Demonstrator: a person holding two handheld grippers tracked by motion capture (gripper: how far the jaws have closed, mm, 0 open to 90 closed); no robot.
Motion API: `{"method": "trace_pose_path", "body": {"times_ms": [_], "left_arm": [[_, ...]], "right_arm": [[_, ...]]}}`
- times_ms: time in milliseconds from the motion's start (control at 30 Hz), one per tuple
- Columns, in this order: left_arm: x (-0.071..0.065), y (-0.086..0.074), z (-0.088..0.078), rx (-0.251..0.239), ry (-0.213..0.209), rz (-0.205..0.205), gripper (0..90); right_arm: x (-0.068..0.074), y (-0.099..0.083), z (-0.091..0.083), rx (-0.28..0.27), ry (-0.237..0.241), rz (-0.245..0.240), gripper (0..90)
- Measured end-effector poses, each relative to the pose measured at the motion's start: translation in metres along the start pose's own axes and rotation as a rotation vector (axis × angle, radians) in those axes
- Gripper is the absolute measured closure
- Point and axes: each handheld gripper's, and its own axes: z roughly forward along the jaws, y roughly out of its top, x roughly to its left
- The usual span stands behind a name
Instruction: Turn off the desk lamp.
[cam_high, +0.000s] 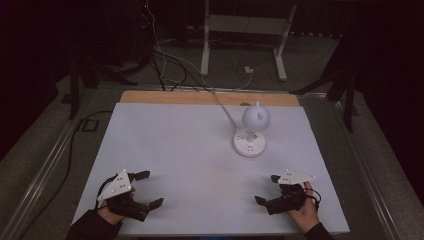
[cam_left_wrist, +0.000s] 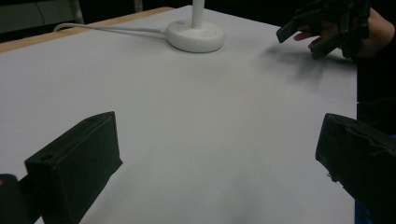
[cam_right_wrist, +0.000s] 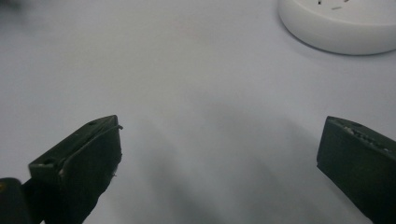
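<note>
A white desk lamp (cam_high: 255, 119) with a round head stands on a round white base (cam_high: 248, 142) right of the table's middle; its white cable (cam_high: 225, 111) runs off the far edge. The base (cam_left_wrist: 195, 36) also appears in the left gripper view, far ahead, and the base (cam_right_wrist: 341, 25) sits at the top right of the right gripper view. My left gripper (cam_high: 150, 189) rests near the front left, open, nothing between its jaws. My right gripper (cam_high: 267, 189) is near the front right, open and empty, and the right gripper (cam_left_wrist: 303, 39) is seen across the table.
The white tabletop (cam_high: 175, 145) has a wooden strip (cam_high: 200, 97) along its far edge. Behind it stand a white metal frame (cam_high: 245, 30) and loose cables (cam_high: 165, 65) on the dark floor. A black cable (cam_high: 70, 150) runs along the left side.
</note>
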Motion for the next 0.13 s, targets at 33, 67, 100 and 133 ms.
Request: {"method": "trace_pose_path", "body": {"times_ms": [33,67,100,133], "left_arm": [[0.0,0.0,-0.0001,-0.001,0.0,-0.001,0.5],[0.0002,-0.0001,-0.0001,0.0,0.0,0.0,0.4],[0.0005,0.0,0.0,0.001,-0.001,-0.001,0.5],[0.0007,0.0,0.0001,-0.001,-0.002,-0.001,0.5]], "right_arm": [[-0.0009,-0.0002,0.001,0.002,-0.002,0.0,0.0],[-0.0018,-0.0007,0.0016,0.004,-0.004,0.002,0.0],[-0.0024,-0.001,0.0019,0.005,-0.002,0.003,0.0],[-0.0026,-0.0009,0.0019,0.003,-0.003,0.005,0.0]]}}
